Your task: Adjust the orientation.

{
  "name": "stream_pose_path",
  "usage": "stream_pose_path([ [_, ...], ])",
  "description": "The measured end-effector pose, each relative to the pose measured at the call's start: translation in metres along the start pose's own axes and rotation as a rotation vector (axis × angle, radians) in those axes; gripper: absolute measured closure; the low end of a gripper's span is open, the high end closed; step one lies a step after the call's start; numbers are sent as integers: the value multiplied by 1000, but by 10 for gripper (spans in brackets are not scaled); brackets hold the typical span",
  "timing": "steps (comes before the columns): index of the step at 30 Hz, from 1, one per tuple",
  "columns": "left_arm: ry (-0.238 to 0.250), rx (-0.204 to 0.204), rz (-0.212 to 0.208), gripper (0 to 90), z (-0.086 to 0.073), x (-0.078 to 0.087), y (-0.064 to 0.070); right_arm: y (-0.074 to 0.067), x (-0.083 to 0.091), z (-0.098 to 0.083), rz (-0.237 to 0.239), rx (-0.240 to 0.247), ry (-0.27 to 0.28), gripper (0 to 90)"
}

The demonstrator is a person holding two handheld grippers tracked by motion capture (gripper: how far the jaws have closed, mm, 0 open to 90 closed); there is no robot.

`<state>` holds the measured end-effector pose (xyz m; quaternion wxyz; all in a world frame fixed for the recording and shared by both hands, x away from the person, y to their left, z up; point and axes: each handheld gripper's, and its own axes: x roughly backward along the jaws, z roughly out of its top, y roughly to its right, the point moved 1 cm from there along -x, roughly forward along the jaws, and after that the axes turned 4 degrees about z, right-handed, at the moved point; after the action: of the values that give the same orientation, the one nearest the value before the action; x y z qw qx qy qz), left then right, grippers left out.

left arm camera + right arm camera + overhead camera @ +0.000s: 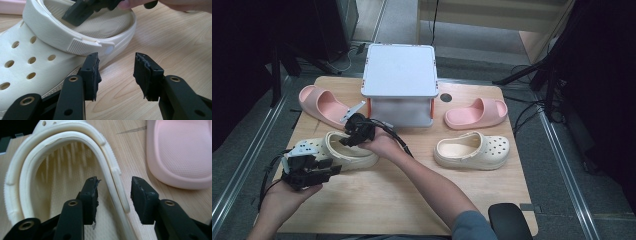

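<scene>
A cream clog (362,157) lies at the table's front left, toe to the left. My right gripper (351,138) reaches across to it. In the right gripper view the right gripper (113,180) stands open astride the clog's (62,202) side wall and strap. One jaw is inside the shoe and the other outside, and neither pad presses the wall. My left gripper (330,167) sits low beside the clog's near side. The left gripper (116,57) is open over bare wood, its left jaw close to the clog (37,57) below the strap rivet.
A second cream clog (472,150) lies at the front right. One pink slide (319,104) (182,152) is at the back left, another (476,112) at the back right. A white raised stand (399,75) occupies the back middle of the wooden table (412,205).
</scene>
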<state>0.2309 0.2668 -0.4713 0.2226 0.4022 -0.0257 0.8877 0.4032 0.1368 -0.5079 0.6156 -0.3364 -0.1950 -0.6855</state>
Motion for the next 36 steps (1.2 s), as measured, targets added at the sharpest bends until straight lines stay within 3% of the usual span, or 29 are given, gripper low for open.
stream_pose_path([
  [5, 6, -2, -2, 550, 0, 1, -1, -4, -8, 2, -25, 23, -21, 704],
  [8, -4, -1, 1, 549, -1, -1, -1, 0, -5, 2, 22, -24, -30, 761],
  [10, -3, -1, 1, 550, -1, -1, -2, -3, -3, 0, 35, 0, -41, 792],
  [15, 8, -3, -7, 547, 0, 1, -2, -15, 3, 0, 22, 36, -31, 802],
  [18, 22, -13, -35, 549, -1, 1, 0, -20, 12, 1, 18, 18, -12, 803],
  [27, 69, -34, -101, 536, 4, 7, 6, -23, 57, -10, -76, 3, -4, 803],
  [36, 51, -50, -78, 534, 8, 0, 8, -23, 114, -50, -145, -75, 0, 802],
])
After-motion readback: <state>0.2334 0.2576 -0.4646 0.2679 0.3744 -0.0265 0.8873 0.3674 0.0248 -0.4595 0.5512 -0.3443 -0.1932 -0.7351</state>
